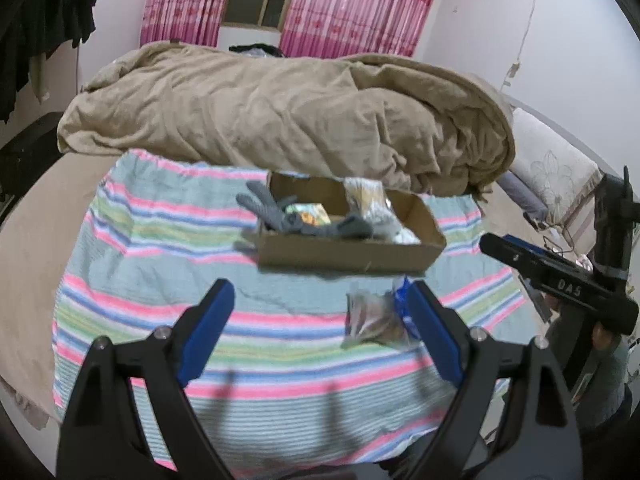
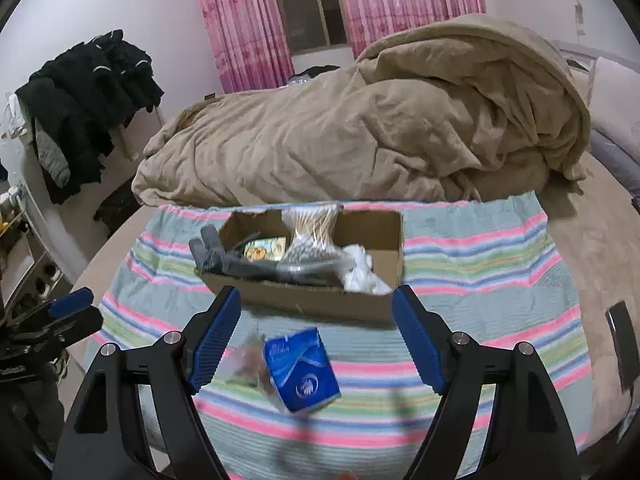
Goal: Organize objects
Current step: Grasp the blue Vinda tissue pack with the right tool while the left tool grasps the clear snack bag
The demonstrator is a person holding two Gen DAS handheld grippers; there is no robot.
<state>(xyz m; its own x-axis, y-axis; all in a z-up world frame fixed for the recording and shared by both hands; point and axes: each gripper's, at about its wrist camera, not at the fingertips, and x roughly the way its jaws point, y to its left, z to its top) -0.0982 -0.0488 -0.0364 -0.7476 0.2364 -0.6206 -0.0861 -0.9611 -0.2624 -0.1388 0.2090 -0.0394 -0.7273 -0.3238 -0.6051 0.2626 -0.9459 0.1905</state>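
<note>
A cardboard box [image 1: 352, 254] [image 2: 320, 300] sits on a striped cloth [image 1: 160, 248] [image 2: 480, 264] on the bed. It holds grey gloves [image 1: 272, 212] [image 2: 216, 256], a small card pack [image 2: 266, 249], a bag of cotton swabs [image 2: 310, 224] and white material [image 2: 366, 272]. In front of the box lie a blue tissue pack [image 2: 302, 370] and a clear bag of brown bits [image 1: 370, 318] [image 2: 248, 366]. My left gripper [image 1: 320, 308] is open and empty, with the clear bag by its right finger. My right gripper [image 2: 316, 320] is open above the tissue pack, apart from it.
A bunched tan blanket [image 1: 280, 112] [image 2: 380, 128] fills the bed behind the box. Pink curtains [image 2: 248, 20] hang at the back. Dark clothes [image 2: 88, 100] hang on the left. A dark phone [image 2: 622, 340] lies on the bed at right. The right gripper shows in the left wrist view [image 1: 560, 280].
</note>
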